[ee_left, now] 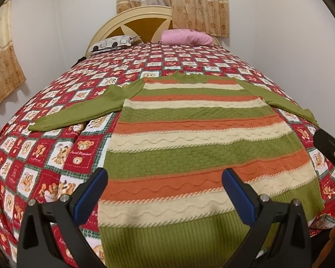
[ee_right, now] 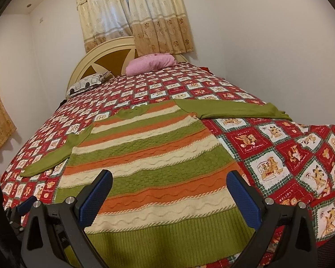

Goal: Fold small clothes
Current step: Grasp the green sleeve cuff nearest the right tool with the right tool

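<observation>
A small knitted sweater [ee_left: 189,138] [ee_right: 154,156] with green, orange and cream stripes lies flat on the bed, hem towards me, both green sleeves spread outwards. Its left sleeve [ee_left: 78,109] [ee_right: 49,158] angles down to the left; its right sleeve [ee_left: 285,105] [ee_right: 234,110] reaches out to the right. My left gripper [ee_left: 165,178] hovers open over the lower left part of the sweater with nothing between its blue pads. My right gripper [ee_right: 169,182] is open above the lower middle of the sweater, also holding nothing. The right gripper's black body [ee_left: 330,151] shows at the right edge of the left wrist view.
The bed is covered by a red patchwork quilt [ee_left: 44,156] [ee_right: 290,156] with teddy-bear squares. A pink pillow [ee_left: 187,36] [ee_right: 149,63] and a grey patterned pillow [ee_left: 114,43] lie at the cream headboard [ee_right: 105,53]. Curtains hang behind; white walls close on both sides.
</observation>
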